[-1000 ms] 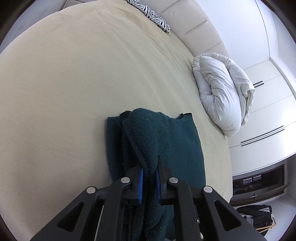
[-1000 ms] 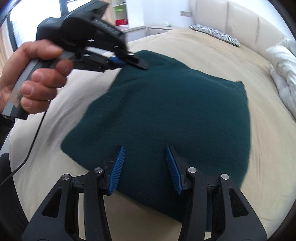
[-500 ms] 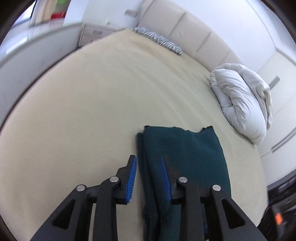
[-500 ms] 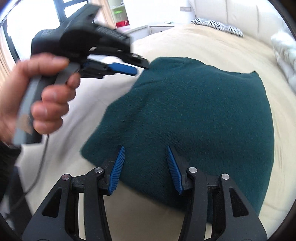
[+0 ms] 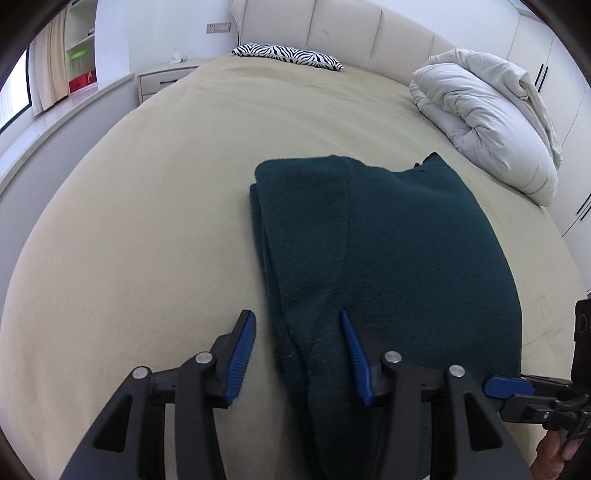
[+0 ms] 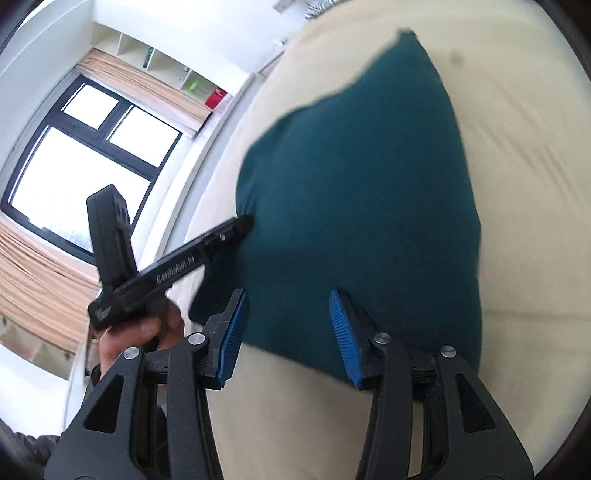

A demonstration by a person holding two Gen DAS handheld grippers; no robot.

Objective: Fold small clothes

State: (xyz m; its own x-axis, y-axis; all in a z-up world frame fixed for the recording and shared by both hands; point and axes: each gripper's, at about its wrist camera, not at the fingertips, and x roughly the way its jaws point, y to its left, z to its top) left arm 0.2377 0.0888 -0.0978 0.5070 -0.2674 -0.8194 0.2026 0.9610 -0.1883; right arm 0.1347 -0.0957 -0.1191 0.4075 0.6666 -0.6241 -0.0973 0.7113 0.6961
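A dark green knitted garment [image 5: 384, 258] lies folded on the cream bed [image 5: 147, 206]; it also shows in the right wrist view [image 6: 354, 192]. My left gripper [image 5: 298, 350] is open and empty, its jaws astride the garment's near left folded edge. My right gripper [image 6: 290, 332] is open and empty, just above the garment's near edge. The left gripper's body [image 6: 170, 269] shows in the right wrist view at the garment's left side. A blue fingertip of the right gripper [image 5: 508, 387] shows at the lower right of the left wrist view.
A bundled white duvet [image 5: 487, 118] lies at the bed's far right. A zebra-print pillow [image 5: 288, 55] sits by the padded headboard [image 5: 351, 33]. A nightstand [image 5: 162, 77] and a window ledge [image 5: 59, 118] run along the left. A window [image 6: 85, 166] is left of the bed.
My left gripper has let go of the garment's fold, opened wide, and drawn back to the near edge. The garment has dropped flat. My right gripper has rolled and moved closer.
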